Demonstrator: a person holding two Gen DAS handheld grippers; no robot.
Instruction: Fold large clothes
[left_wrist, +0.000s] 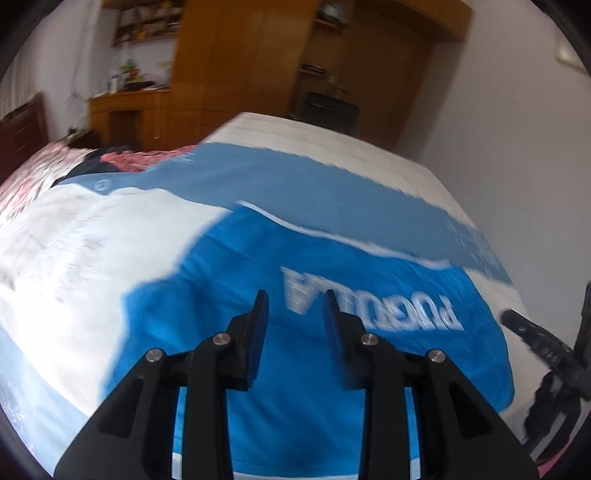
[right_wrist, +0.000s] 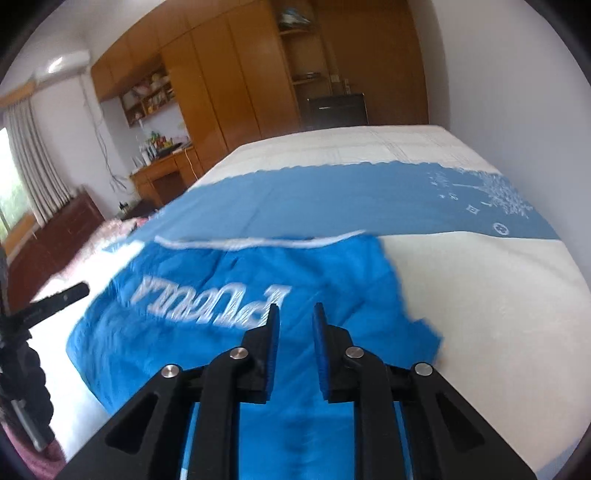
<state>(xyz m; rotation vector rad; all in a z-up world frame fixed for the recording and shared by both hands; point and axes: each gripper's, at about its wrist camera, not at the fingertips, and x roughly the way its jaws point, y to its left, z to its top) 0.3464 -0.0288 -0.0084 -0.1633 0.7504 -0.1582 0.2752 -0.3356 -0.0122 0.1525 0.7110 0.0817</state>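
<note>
Bright blue jersey-type garment with white lettering (left_wrist: 332, 350) lies spread on the bed with the white and blue patterned cover (left_wrist: 92, 266), print upside down from my side. It sits toward the near edge of the bed, its white-trimmed far edge lying across the cover's darker blue band (right_wrist: 332, 199). Frames are blurred, lettering not readable for sure.

My left gripper (left_wrist: 295, 306) is above the garment's near part, black fingers with blue pads (left_wrist: 260, 332), jaws parted with a clear gap, nothing between them. Blue cloth shows through the gap and below the fingers; cannot tell if the tips touch fabric.

My right gripper (right_wrist: 295, 317) is over the same garment, close to the last letters of the print, jaws parted a bit narrower, nothing clamped. In the right view the garment's right edge (right_wrist: 413, 317) is rumpled, bare white cover beside it.

Each gripper shows at the edge of the other's view: right one (left_wrist: 535, 339) at the bed's right side, left one (right_wrist: 55, 299) at the left.

Pink floral bedding (left_wrist: 33, 173) at the bed's far left end. Wooden wardrobe (right_wrist: 229, 74) and wooden desk (right_wrist: 162, 173) behind the bed.
</note>
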